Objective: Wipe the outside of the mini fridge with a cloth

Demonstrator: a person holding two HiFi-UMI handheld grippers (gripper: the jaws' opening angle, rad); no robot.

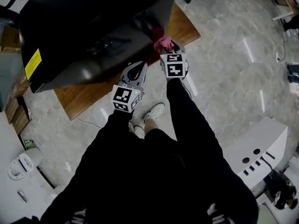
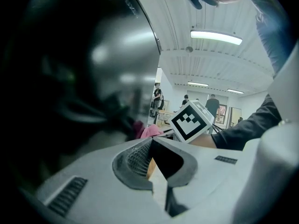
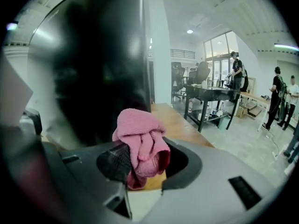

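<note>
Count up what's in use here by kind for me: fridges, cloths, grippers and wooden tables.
mini fridge: 1
pink cloth: 1
grippers: 2, the left gripper shut on nothing and the right gripper shut on the pink cloth
wooden table: 1
Total: 5
</note>
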